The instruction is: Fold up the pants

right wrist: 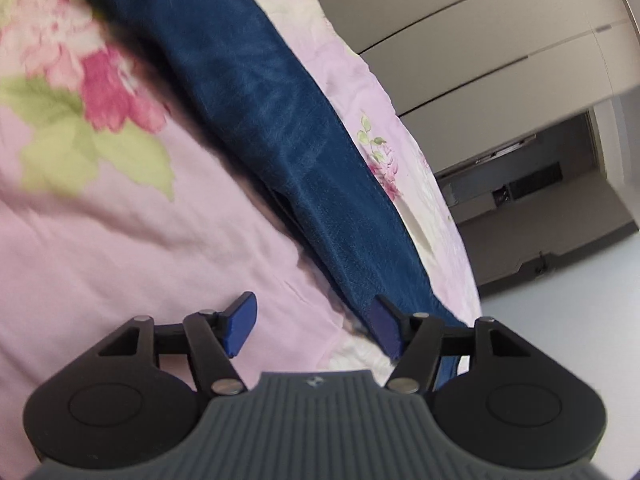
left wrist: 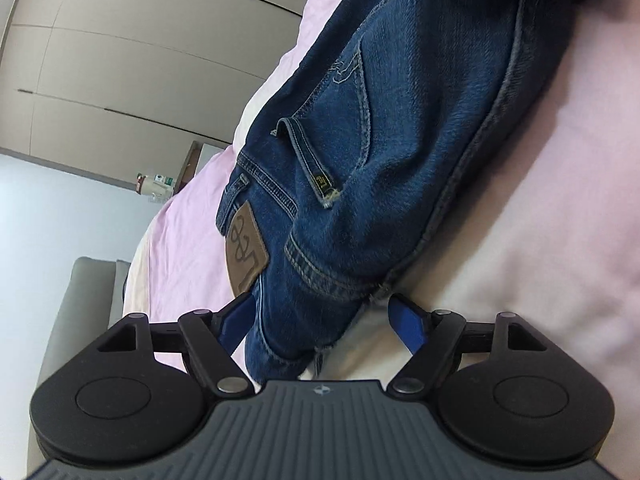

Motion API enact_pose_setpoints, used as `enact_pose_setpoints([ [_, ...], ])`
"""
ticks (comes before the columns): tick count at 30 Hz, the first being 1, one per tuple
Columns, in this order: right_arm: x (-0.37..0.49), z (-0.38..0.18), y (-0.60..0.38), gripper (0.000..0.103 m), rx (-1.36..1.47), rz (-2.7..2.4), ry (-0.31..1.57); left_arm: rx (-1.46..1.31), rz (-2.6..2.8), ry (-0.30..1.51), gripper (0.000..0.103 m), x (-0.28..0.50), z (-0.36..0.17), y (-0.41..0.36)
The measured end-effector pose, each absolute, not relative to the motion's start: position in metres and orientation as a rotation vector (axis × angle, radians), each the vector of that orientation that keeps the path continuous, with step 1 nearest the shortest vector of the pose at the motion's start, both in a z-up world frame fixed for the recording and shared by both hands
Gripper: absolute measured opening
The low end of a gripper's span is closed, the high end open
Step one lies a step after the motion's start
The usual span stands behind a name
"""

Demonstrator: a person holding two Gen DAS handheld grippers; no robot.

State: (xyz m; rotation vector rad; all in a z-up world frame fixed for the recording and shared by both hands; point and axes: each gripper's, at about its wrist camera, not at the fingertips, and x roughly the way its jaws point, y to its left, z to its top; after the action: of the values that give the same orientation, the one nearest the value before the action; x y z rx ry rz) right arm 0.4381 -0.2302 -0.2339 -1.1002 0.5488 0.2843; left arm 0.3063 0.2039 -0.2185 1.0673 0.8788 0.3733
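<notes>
Dark blue jeans (left wrist: 400, 128) lie on a pink floral bedsheet (left wrist: 560, 240). The left wrist view shows their waistband end, with a brown leather patch (left wrist: 246, 248) and a back pocket. My left gripper (left wrist: 322, 324) is open, and the waistband corner lies between its blue pads (left wrist: 408, 326). The right wrist view shows a long trouser leg (right wrist: 280, 128) running away across the sheet (right wrist: 120, 240). My right gripper (right wrist: 312, 322) is open at the leg's near end; its right pad (right wrist: 384, 328) lies against the denim edge, its left pad over bare sheet.
Beige wardrobe doors (left wrist: 120, 60) stand beyond the bed in both views (right wrist: 480, 40). A grey padded piece (left wrist: 80, 300) shows at the bed's edge on the left. A bottle (left wrist: 154, 186) stands on a far surface. An open doorway (right wrist: 540, 184) shows at the right.
</notes>
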Motion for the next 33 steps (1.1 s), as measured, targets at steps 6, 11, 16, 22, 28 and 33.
enact_pose_setpoints([
  [6, 0.484, -0.258, -0.225, 0.048, -1.176, 0.287, 0.537, 1.047, 0.336, 0.911, 0.080, 0.335, -0.223, 0.220],
  [11, 0.521, -0.275, -0.222, 0.019, -1.214, 0.227, 0.566, 1.019, 0.316, 0.921, 0.050, 0.340, -0.221, 0.225],
  [16, 0.533, -0.273, -0.221, 0.000, -1.239, 0.174, 0.595, 1.037, 0.300, 0.871, 0.041, 0.333, -0.196, 0.236],
  [22, 0.528, -0.237, -0.224, 0.000, -1.245, 0.151, 0.581, 1.171, 0.236, 0.829, 0.037, 0.300, -0.164, 0.241],
  [28, 0.474, -0.196, -0.232, 0.000, -1.255, 0.240, 0.581, 1.197, 0.165, 0.856, 0.034, 0.215, -0.145, 0.254],
  [33, 0.372, -0.173, -0.242, 0.000, -1.222, 0.357, 0.641, 1.177, 0.128, 0.963, 0.024, 0.137, -0.142, 0.277],
])
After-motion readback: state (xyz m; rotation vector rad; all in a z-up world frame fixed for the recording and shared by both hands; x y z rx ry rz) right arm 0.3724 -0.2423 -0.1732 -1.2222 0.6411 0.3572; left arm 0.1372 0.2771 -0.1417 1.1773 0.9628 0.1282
